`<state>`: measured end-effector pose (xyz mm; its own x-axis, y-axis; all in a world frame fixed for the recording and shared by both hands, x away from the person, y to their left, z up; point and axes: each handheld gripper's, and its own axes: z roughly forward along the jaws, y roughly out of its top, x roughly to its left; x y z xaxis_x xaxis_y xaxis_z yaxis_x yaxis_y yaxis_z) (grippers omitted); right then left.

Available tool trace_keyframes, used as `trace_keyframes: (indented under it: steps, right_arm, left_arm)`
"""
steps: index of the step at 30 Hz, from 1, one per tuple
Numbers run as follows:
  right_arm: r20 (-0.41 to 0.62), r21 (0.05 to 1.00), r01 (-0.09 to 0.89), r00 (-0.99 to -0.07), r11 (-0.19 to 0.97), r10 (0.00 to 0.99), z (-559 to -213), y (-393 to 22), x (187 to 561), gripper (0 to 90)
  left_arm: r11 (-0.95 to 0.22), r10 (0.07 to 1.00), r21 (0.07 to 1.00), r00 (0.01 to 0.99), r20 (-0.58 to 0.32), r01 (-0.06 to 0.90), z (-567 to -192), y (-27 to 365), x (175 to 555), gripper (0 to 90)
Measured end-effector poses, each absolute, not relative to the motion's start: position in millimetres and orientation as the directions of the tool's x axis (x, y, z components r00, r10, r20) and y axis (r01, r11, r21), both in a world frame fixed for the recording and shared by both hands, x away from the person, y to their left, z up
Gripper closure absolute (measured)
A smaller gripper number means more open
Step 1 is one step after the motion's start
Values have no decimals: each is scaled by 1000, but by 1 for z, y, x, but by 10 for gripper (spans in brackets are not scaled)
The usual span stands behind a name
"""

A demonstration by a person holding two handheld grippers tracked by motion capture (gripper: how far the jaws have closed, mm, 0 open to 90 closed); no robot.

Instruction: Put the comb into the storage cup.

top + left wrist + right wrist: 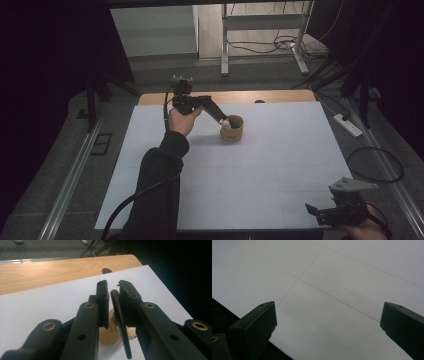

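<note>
Left tongs [113, 291] are nearly closed, jaws pinching a thin black stick [120, 320] over a tan cup [232, 128] that sits on the white sheet [260, 170] near the table's far edge, just beyond the left hand [182, 119]. Right tongs [314, 210] sit wide open and empty at the sheet's near right corner, well apart from the cup.

No readable text anywhere.

The small tan cup [232, 128] carries a dark mark on its side, too blurred and small to read; the white table cover [260, 170] bears only thin ruled lines, without letters or numbers.
</note>
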<state>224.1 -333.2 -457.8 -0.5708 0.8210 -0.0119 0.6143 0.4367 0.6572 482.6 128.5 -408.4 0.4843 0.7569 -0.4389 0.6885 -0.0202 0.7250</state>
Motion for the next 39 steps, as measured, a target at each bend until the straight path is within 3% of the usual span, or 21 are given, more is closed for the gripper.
trace_keyframes:
  steps: [11,21,32,39]
  right_arm:
    - [-13,657,613,-572,438,820,-458,-333,224,8]
    - [-12,656,614,-573,439,819,-458,-333,224,7]
    - [-13,655,614,-574,440,819,-458,-333,224,7]
    - [-13,655,613,-574,441,819,-458,-333,224,8]
  left_arm:
    - [-24,778,743,480,-407,669,-408,129,481,643]
    - [-83,818,788,493,-296,610,-408,125,478,501]
    - [-156,850,831,500,-162,534,-401,122,472,211]
    - [-183,850,834,510,-132,521,-401,123,468,27]
